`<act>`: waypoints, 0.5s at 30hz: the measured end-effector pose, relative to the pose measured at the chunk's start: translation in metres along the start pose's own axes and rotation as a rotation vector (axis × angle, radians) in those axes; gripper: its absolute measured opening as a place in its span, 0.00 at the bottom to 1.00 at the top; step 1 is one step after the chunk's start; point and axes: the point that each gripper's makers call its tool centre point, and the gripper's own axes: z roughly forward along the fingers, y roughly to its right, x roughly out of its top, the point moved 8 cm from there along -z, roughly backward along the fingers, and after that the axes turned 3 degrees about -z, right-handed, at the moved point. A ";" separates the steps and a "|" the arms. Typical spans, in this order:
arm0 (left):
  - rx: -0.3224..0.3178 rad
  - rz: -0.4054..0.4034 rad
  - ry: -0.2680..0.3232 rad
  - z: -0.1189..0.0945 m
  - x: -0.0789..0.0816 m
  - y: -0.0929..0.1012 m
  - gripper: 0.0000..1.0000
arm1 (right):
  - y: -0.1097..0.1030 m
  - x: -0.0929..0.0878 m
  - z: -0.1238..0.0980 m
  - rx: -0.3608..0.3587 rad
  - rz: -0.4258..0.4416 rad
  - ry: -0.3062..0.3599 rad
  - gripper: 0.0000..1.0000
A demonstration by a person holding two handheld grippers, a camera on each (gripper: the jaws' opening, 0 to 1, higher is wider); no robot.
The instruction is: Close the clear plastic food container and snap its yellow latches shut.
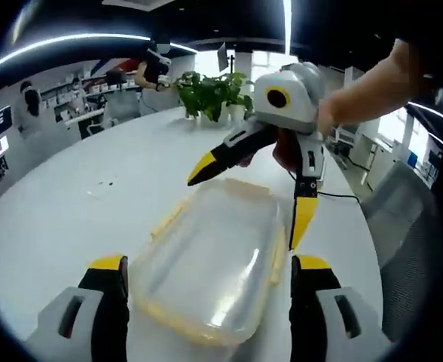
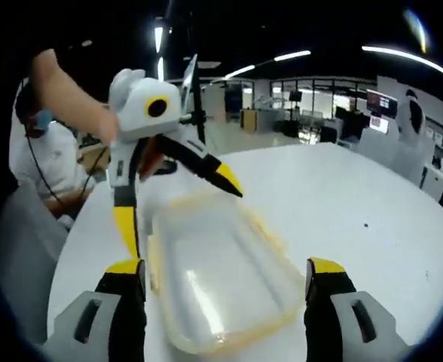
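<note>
- The lid looks already on the clear container (image 1: 210, 264), between both claws.
- Left claw (image 1: 206, 283) and right claw (image 2: 225, 283) are wide apart, holding nothing.
- The yellow latches (image 1: 169, 219) still need snapping, I think.

Left gripper (image 1: 209, 279) and right gripper (image 2: 227, 283) both spread wide, jaws low and pointed forward, facing each other; each held by a bare forearm (image 1: 372, 90) reaching in from above.
</note>
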 end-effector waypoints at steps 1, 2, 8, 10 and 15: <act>0.010 -0.001 0.029 0.000 0.002 0.001 0.88 | 0.000 0.001 0.000 -0.010 0.004 0.010 0.88; 0.043 0.023 0.027 -0.001 0.000 0.001 0.88 | 0.001 0.002 -0.001 -0.041 0.018 0.037 0.88; 0.090 0.015 0.081 -0.002 -0.005 0.007 0.89 | -0.002 0.002 -0.004 -0.086 0.058 0.103 0.87; 0.092 0.009 0.047 0.001 -0.011 0.008 0.89 | -0.002 -0.002 -0.004 -0.097 0.088 0.114 0.86; 0.120 -0.028 0.088 -0.003 -0.007 0.008 0.88 | 0.000 -0.004 -0.003 -0.133 0.113 0.145 0.86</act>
